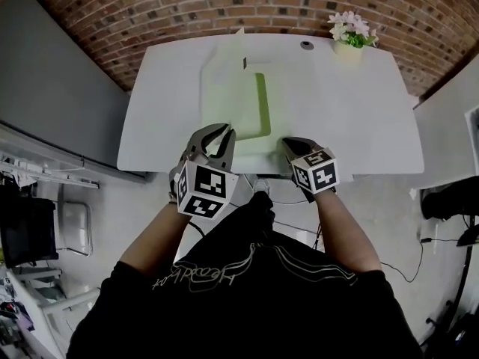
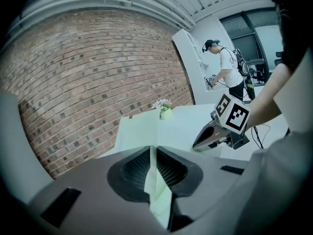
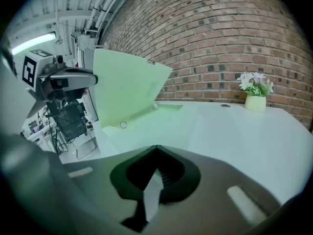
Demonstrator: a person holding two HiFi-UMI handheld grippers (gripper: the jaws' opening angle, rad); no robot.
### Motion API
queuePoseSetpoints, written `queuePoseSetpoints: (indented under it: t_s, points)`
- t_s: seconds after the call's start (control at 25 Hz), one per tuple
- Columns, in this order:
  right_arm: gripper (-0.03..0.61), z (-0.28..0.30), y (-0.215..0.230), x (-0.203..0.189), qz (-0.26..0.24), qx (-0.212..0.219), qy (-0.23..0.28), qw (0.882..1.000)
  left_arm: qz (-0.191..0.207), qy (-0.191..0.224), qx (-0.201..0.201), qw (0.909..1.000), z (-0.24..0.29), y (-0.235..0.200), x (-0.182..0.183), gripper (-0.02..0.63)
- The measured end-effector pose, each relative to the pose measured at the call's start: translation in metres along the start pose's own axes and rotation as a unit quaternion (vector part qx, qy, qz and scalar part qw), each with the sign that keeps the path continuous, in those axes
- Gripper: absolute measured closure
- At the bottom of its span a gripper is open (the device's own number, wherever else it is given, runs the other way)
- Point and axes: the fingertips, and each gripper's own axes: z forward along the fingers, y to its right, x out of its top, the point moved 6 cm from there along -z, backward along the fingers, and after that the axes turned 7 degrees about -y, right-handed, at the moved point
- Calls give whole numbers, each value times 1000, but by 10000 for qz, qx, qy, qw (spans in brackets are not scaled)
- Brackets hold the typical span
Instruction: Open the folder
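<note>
The pale green folder (image 1: pixel 228 92) lies left of the middle of the white table (image 1: pixel 352 118), reaching to the table's near edge. It is partly open: its front cover (image 3: pixel 124 84) stands lifted on the left, over the back leaf (image 3: pixel 164 116) lying flat. Inside show a darker green strip and a small ring; I cannot tell whether it holds sheets. The left gripper (image 1: pixel 223 133) pinches the cover's thin edge between closed jaws. Just to its right, the right gripper (image 1: pixel 293 145) has its jaws pressed on a thin pale edge of the folder. At the far right a pale pot (image 1: pixel 349 48) holds white flowers (image 1: pixel 350 27).
</note>
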Motion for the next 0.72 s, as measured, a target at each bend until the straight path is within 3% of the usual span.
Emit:
queuePoseSetpoints:
  t_s: [0.36, 0.72]
  points:
    - [578, 0, 1, -2, -67, -23, -53, 10000, -721, -124, 325, 9968, -23, -33, -15, 588]
    - [578, 0, 2, -1, -20, 43, 4, 10000, -1470, -250, 586, 9871, -44, -64, -37, 588]
